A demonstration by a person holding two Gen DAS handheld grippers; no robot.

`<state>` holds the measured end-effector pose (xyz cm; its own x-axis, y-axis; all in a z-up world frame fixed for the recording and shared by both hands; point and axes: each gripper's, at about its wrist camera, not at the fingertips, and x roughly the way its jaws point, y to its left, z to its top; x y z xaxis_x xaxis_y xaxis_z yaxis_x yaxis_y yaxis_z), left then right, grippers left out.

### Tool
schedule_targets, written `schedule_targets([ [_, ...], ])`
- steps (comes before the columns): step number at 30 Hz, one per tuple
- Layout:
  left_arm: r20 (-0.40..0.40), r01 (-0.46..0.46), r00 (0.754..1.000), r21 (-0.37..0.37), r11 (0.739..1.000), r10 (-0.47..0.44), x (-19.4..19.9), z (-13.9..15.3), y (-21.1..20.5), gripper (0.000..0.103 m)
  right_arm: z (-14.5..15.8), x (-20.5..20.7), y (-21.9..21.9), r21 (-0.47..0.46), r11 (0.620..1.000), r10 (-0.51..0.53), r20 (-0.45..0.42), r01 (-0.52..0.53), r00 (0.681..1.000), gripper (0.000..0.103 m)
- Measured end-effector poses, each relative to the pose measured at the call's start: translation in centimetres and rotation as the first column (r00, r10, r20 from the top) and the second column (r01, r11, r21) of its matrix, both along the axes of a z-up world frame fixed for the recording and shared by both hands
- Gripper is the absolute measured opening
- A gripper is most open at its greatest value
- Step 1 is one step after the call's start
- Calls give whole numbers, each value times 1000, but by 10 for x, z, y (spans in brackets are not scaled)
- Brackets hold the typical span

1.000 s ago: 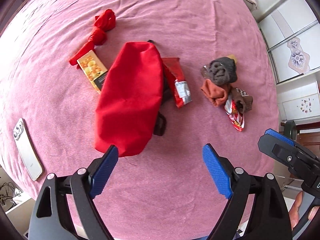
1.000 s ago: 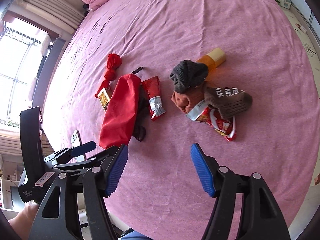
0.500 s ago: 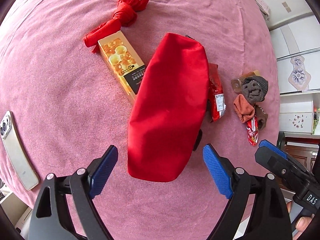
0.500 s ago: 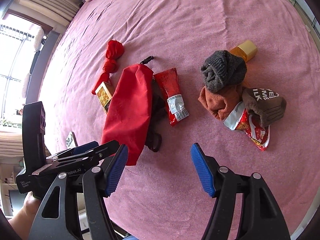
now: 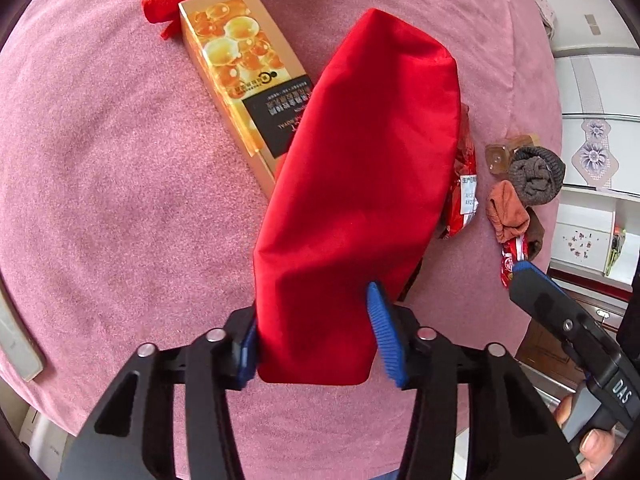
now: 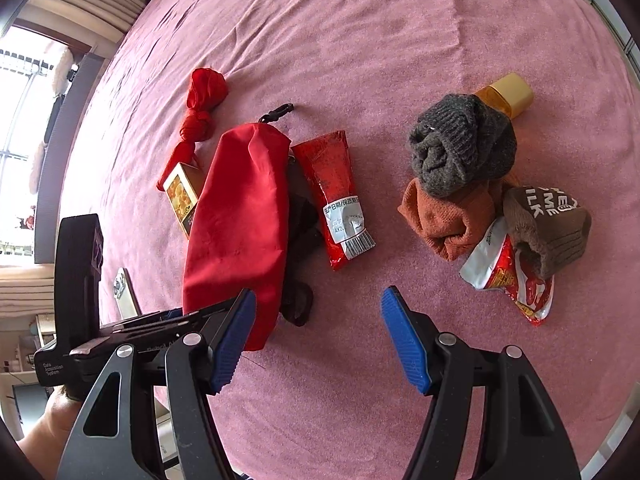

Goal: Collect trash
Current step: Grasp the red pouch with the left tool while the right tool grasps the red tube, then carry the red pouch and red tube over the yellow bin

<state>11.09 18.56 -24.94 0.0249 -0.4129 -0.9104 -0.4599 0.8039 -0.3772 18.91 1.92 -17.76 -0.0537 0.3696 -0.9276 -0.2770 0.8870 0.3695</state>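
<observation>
Our red fabric bag (image 5: 352, 200) lies mid-bedspread (image 5: 100, 220); soft and light (it bunches), best pinched at its near end, where our left gripper (image 5: 316, 340) has just closed. At three o'clock, the right gripper (image 6: 316, 336) hangs wide, empty.

The right gripper's (image 5: 572, 332) black body bears "DAS", and the left gripper's (image 6: 64, 368) handle reads "Data Acquisition System". The brown sock (image 6: 548, 232) shows partial white letters "ME" and "LK". The gold box (image 5: 244, 80) reads "ROYAL"; its other print is illegible.
</observation>
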Motion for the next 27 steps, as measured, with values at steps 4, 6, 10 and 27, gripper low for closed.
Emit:
schedule_targets([
  [4, 16, 23, 1000, -33, 999, -22, 0, 4, -3, 13, -11, 12, 9, -28, 1000, 8, 7, -7, 1000, 64],
  [6, 34, 11, 999, -52, 999, -9, -2, 7, -2, 7, -17, 20, 13, -45, 999, 11, 13, -11, 1000, 64],
  [10, 66, -16, 998, -88, 996, 22, -3, 13, 1, 3, -27, 33, 16, -68, 998, 7, 14, -6, 1000, 63],
  [27, 154, -36, 986, -156, 987, 61, 2, 51, 0, 2, -49, 50, 13, -23, 1000, 13, -63, -15, 998, 24],
])
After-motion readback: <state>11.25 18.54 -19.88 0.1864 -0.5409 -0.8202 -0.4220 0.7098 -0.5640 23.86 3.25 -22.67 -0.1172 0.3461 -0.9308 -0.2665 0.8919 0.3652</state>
